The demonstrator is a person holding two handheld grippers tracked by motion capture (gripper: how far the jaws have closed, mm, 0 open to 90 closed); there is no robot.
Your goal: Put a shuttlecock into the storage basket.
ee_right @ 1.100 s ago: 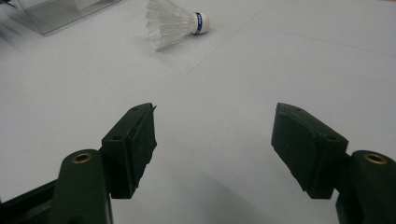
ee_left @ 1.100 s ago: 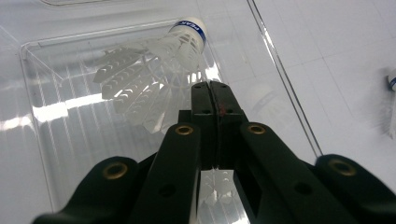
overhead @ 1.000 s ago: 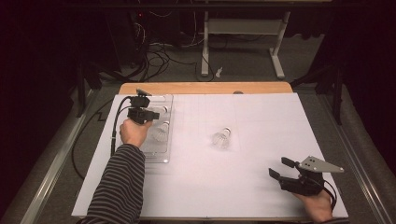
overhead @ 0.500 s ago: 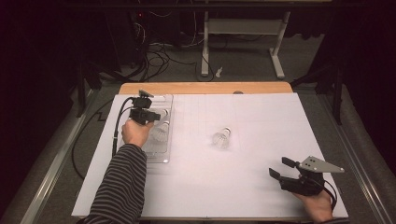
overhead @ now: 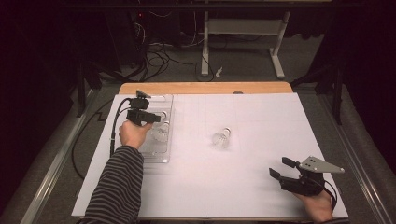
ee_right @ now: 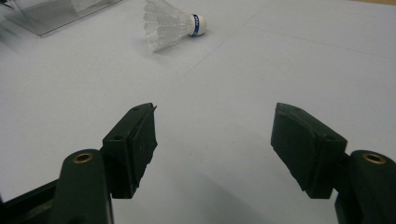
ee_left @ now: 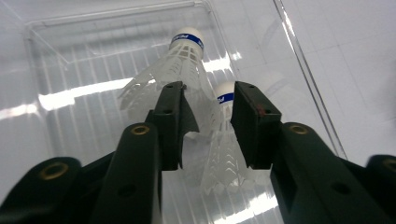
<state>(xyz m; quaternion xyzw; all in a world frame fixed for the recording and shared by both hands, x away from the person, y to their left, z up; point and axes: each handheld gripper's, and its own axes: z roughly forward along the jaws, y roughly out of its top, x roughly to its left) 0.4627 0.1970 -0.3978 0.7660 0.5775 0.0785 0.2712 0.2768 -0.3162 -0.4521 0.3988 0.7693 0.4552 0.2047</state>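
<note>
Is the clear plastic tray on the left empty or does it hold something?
Not empty. The clear plastic tray holds two white shuttlecocks with blue-banded tips, lying on their sides.

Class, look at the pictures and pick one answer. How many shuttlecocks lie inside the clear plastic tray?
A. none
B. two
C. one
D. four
B. The left gripper view shows two shuttlecocks lying in the clear plastic tray: one farther off and one nearer, between the parted pads of the left claw, which has just been opening. A third shuttlecock lies outside it on the white table sheet.
</note>
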